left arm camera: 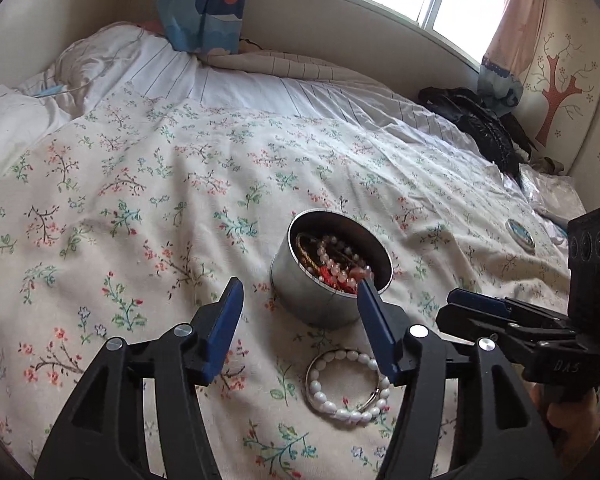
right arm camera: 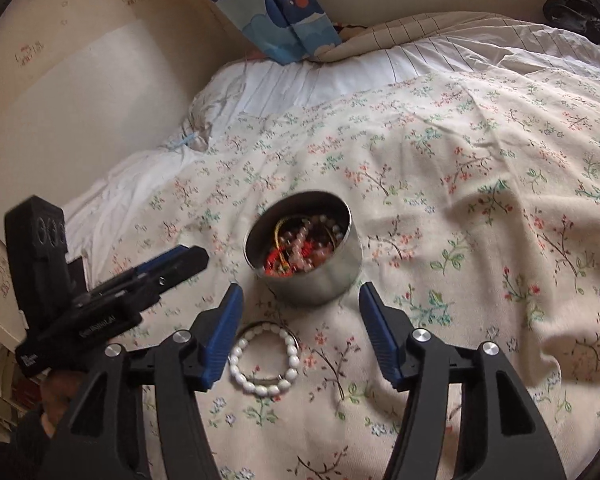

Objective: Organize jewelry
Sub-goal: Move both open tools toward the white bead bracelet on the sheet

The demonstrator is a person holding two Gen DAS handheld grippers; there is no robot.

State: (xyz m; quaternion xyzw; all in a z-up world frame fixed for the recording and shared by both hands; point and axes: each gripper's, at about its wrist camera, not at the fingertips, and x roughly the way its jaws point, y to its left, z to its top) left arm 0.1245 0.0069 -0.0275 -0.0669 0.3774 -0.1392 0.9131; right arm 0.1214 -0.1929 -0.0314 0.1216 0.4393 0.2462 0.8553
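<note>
l tool (left arm camera: 300,300) wide apart, empty | r tool (right arm camera: 300,304) same | tin (right arm camera: 314,280) btwn tips | bracelet (right arm camera: 265,360) nr l edge

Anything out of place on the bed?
Yes: a white bead bracelet lies loose on the floral cover, just in front of the open tin that holds the other jewelry. A round lid lies apart to the tin's right. Both grippers, left and right, are open and empty.

Shiny metal tin (left arm camera: 318,300), glossy white bead bracelet (left arm camera: 346,386), matt floral cloth bedspread (left arm camera: 140,208).
</note>
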